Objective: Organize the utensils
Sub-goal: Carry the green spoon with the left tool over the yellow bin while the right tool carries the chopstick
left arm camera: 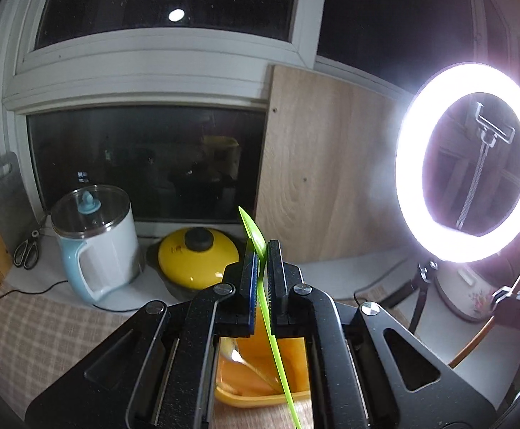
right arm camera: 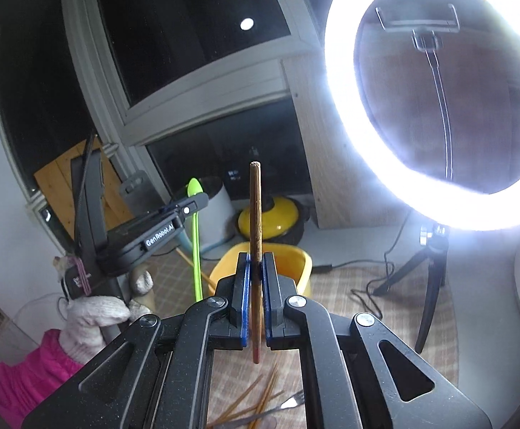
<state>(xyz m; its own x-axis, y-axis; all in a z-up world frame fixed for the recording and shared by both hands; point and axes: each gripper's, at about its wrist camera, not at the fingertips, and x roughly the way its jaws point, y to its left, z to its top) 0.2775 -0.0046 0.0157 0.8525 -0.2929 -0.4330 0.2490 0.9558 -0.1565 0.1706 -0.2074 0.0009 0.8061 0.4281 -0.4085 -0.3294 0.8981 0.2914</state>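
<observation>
1. Nearest us, our left gripper (left arm camera: 263, 250) is clamped on a lime-green plastic spoon (left arm camera: 256, 236). Its bowl sticks up past the pads and its thin handle hangs down over the yellow tub (left arm camera: 260, 398).
2. Our right gripper (right arm camera: 256, 264) is pinched on one brown wooden chopstick (right arm camera: 255, 214), which stands upright. Its reddish lower end shows below the jaws.
3. Under the right gripper, loose chopsticks (right arm camera: 260, 393) and one metal fork (right arm camera: 288, 402) lie on the checked cloth (right arm camera: 349, 307) at the bench's near edge; we cannot count the sticks.
4. In the right wrist view a white-gloved hand (right arm camera: 95, 311) with a pink sleeve (right arm camera: 34, 368) holds the left gripper.
5. Past the tub, toward the bench's far edge, we count one yellow-lidded pot (left arm camera: 197, 257) and, left of it, one white-and-blue electric kettle (left arm camera: 97, 239). One pair of scissors (left arm camera: 27, 254) and one grey cutting board (left arm camera: 8, 196) are at the far left corner.
6. One lit ring light (left arm camera: 469, 162) stands on a tripod at the right, before a wooden panel (left arm camera: 328, 171). Dark windows (left arm camera: 145, 164) fill the back wall.
</observation>
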